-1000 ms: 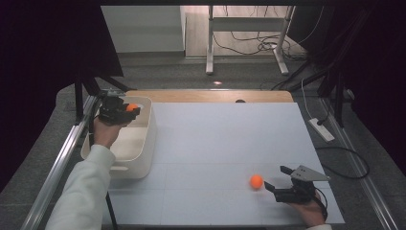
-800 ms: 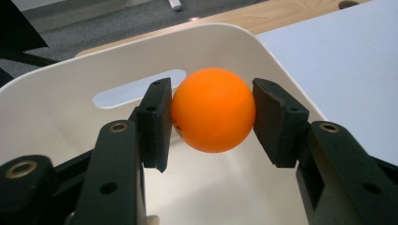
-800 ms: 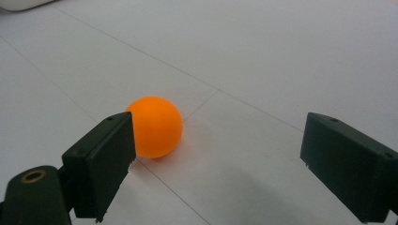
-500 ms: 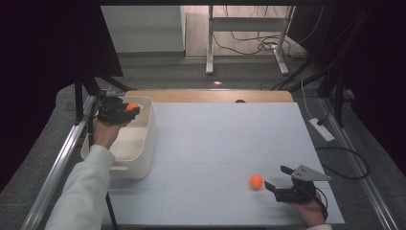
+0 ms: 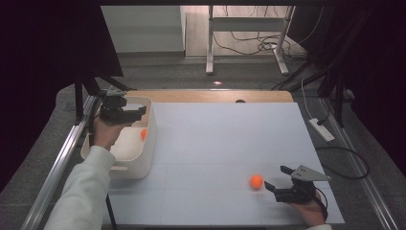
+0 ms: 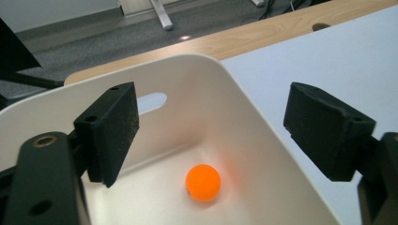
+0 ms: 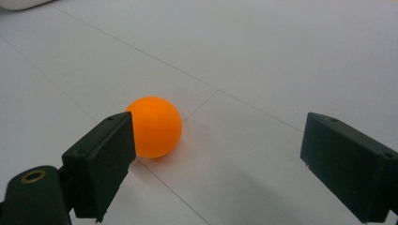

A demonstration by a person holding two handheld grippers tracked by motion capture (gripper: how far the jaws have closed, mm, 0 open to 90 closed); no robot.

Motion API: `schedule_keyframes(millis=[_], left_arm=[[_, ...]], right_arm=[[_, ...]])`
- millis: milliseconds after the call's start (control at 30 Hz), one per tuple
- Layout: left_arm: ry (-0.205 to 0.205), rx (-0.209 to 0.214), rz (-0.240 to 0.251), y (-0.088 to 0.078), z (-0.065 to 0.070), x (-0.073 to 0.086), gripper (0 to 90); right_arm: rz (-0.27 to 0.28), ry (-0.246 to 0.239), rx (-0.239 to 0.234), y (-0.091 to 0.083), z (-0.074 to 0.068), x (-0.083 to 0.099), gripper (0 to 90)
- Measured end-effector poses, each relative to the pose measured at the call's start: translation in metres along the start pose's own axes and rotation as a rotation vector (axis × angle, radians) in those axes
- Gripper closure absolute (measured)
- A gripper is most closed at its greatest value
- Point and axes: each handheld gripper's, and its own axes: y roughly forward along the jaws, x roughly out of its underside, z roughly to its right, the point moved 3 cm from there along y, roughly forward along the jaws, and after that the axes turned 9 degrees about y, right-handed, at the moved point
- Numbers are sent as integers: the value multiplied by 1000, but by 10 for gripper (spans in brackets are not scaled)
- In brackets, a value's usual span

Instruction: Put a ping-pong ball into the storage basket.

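Observation:
My left gripper hovers over the white bin at the table's left. Its jaws have just been opening and nothing is between them. An orange ball lies inside the bin. In the left gripper view that ball rests on the bin's floor below the open left gripper, with the bin's rim beyond. My right gripper rests low near the table's front right, open. A second orange ball sits on the table just left of it. In the right gripper view this ball lies beside the left jaw of the right gripper.
The white tabletop has a wooden strip along its far edge. A metal rail runs along the table's left side. A power strip lies on the floor to the right, and desk legs with cables stand beyond the table.
The left gripper has opened and let go of the orange ball, which has dropped into the bin. The right gripper and its ball have stayed where they were.

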Motion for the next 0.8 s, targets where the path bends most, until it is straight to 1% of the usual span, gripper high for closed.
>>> schedule_keyframes(millis=[67,100,267,367,567,600,667,800], left_arm=[[5,16,15,-2,1,-1,179],[5,16,15,-2,1,-1,178],[14,56,69,-8,6,-3,176],[31,77,94,-13,11,-6,176],[48,109,133,-21,21,-9,178],[48,116,141,-23,24,-9,179],[32,142,156,-26,27,-10,180],[17,175,174,-32,33,-10,182]], right_arm=[[-2,0,-3,0,0,0,102],[-2,0,-3,0,0,0,102],[0,3,-5,0,0,0,102],[2,4,-4,0,0,0,102],[7,11,-2,0,0,-1,102],[7,12,-3,0,1,-1,102],[9,17,-2,0,1,-1,102],[17,19,-10,0,-1,-2,102]])
